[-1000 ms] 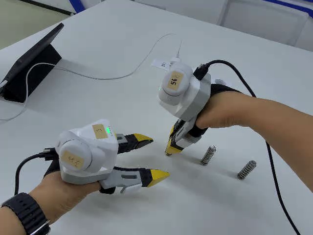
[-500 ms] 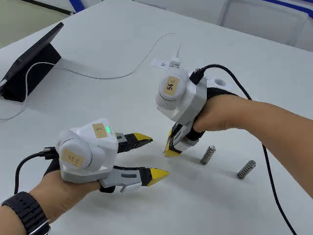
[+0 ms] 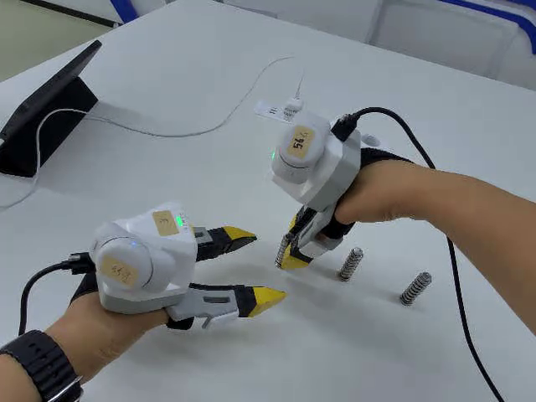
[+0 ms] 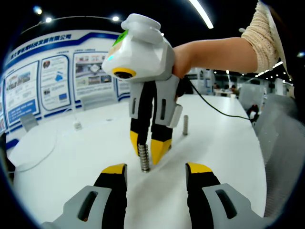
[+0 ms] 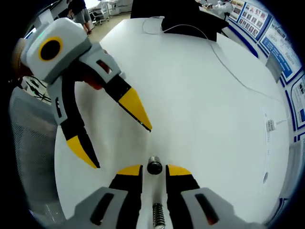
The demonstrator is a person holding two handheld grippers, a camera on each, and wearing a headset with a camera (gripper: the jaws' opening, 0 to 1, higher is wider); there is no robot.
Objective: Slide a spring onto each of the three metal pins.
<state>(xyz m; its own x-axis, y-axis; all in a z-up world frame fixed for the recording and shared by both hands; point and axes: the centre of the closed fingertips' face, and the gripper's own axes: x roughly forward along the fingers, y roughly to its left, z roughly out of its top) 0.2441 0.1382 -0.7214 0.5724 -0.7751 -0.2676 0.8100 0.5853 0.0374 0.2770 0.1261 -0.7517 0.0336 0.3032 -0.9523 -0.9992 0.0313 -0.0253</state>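
Note:
My right gripper (image 3: 286, 256) points down at the white table (image 3: 167, 50), jaws closed on a small upright spring (image 3: 281, 249). In the left gripper view the same spring (image 4: 144, 158) stands on the table between the right gripper's yellow tips (image 4: 148, 148). Seen end-on, it appears as a round top (image 5: 154, 167) between the right gripper's own tips (image 5: 154, 171). Two more springs on pins stand upright to the right, one nearer (image 3: 350, 263) and one farther (image 3: 414, 288). My left gripper (image 3: 258, 266) hovers open just left of the held spring, with nothing in it.
A dark tablet on a stand (image 3: 46, 105) sits at the far left with a thin white cable (image 3: 193, 131) running to a small plug (image 3: 291, 106). A black cable (image 3: 469, 318) trails from the right gripper along the right side. Wall posters (image 4: 43, 86) stand beyond the table.
The spring now shows at the right gripper's tips, where earlier only the closed tips were visible. The right gripper has tilted a little. The left gripper has barely moved.

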